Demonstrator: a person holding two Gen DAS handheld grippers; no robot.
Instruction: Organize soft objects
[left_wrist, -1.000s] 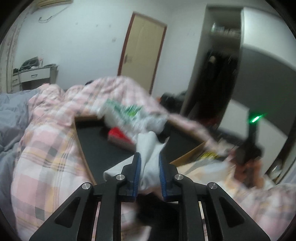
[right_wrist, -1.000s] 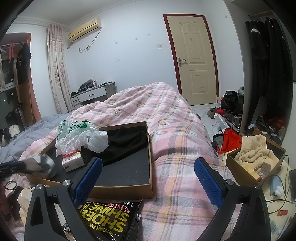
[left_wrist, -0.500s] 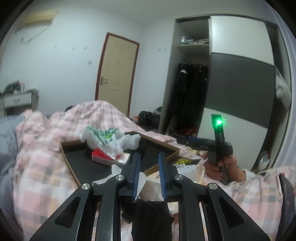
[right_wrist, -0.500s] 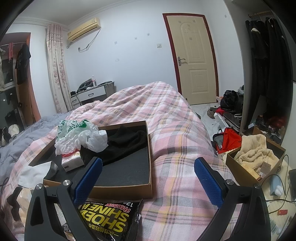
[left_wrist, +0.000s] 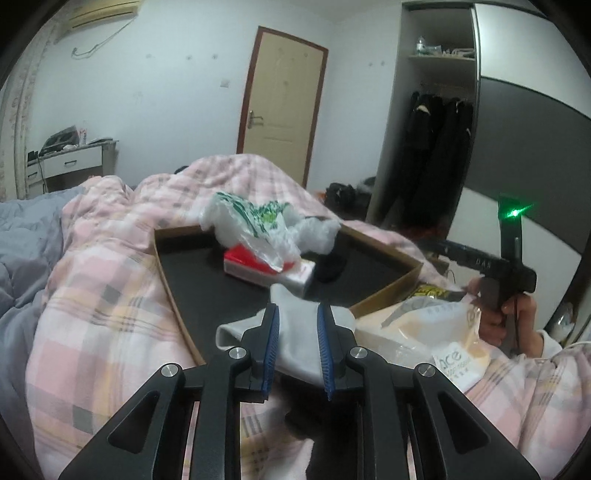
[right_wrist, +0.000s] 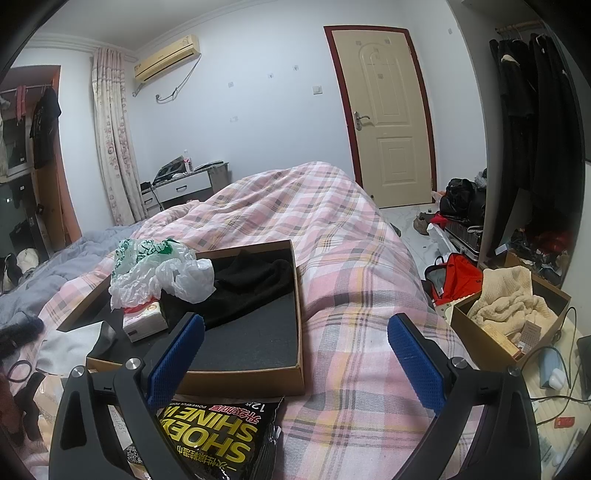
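A shallow cardboard box (right_wrist: 295, 266) with a black liner lies on the pink plaid bed. It holds a black garment (right_wrist: 251, 280), a crumpled plastic bag (right_wrist: 159, 269) and a red-and-white tissue pack (left_wrist: 266, 269). A white cloth (left_wrist: 295, 332) hangs over the box's near edge; it also shows in the right wrist view (right_wrist: 70, 343). My left gripper (left_wrist: 297, 325) has its blue pads a little apart on either side of this cloth, so whether it still pinches it is unclear. My right gripper (right_wrist: 295, 343) is wide open and empty above the box's near right corner.
A black "SHOEX SHINE" packet (right_wrist: 218, 435) lies just before the box. A white plastic bag (left_wrist: 436, 339) lies right of the cloth. Beside the bed stand a box with a cream knit (right_wrist: 509, 306), a red bag (right_wrist: 458, 280) and cables on the floor.
My left gripper swung and carried the white cloth down to the box's near edge, and its pads have spread slightly. The right gripper has not moved.
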